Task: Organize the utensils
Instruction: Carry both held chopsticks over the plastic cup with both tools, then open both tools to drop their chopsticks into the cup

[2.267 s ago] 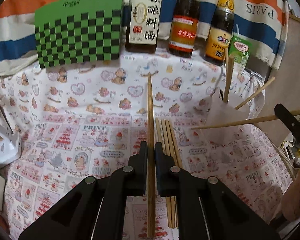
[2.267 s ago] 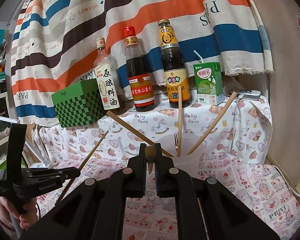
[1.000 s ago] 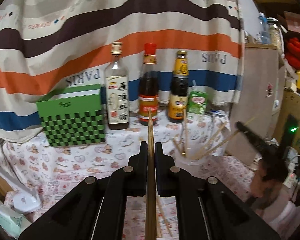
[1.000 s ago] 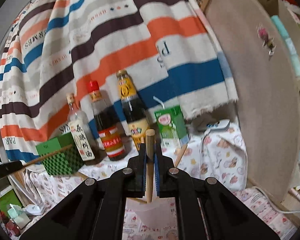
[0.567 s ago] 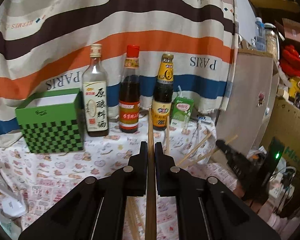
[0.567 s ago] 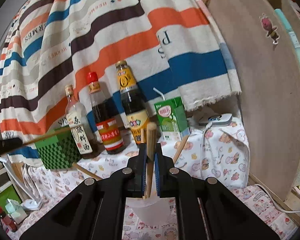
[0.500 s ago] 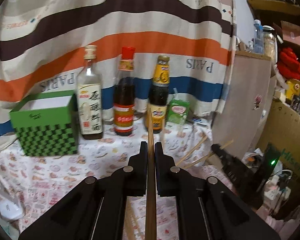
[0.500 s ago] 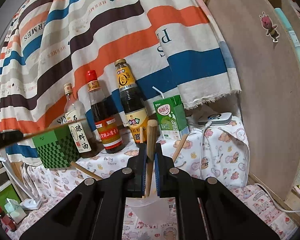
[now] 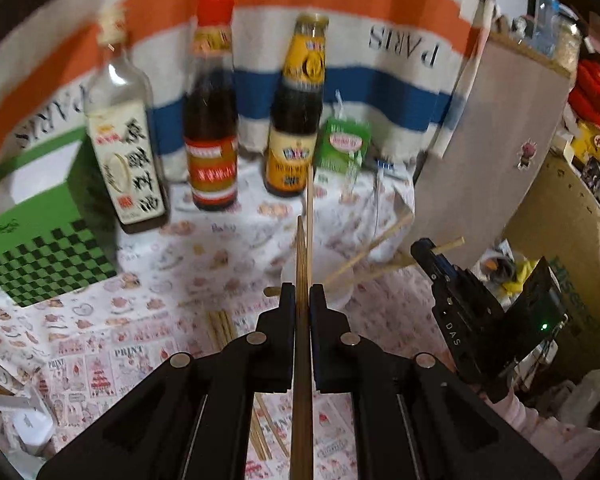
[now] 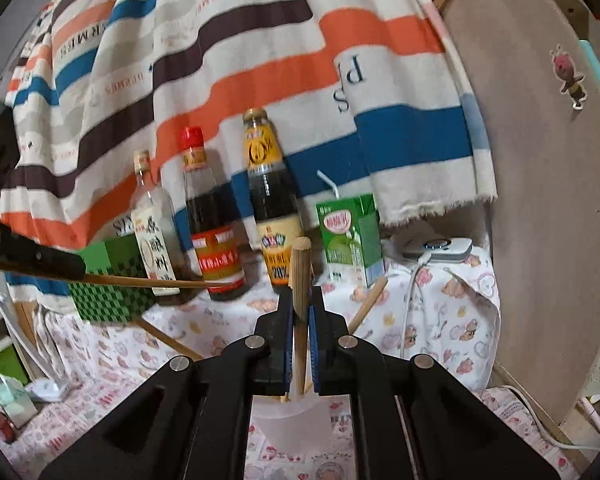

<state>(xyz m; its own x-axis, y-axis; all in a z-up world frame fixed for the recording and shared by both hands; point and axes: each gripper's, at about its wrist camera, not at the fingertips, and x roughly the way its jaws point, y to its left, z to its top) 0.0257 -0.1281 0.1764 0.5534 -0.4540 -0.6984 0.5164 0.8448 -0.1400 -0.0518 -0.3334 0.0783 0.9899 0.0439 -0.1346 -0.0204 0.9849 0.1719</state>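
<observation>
The left gripper (image 9: 299,296) is pinched tight on 1 long chopstick (image 9: 301,360), and its tip points toward the white cup (image 9: 340,284) on the table. The right gripper (image 10: 300,304) is pinched tight on a thick wooden stick (image 10: 300,276) just above that cup (image 10: 288,420). The step looks like dropping sticks into the cup — next, each tip needs lining up over the rim before letting go. Only the left view shows loose chopsticks (image 9: 220,326) lying on the cloth (image 9: 100,340) — the right view shows the cup up close.

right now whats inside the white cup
Wooden chopsticks lean out of the white cup, and the right gripper holds a wooden handle over it. The cup's bottom is hidden.
</observation>
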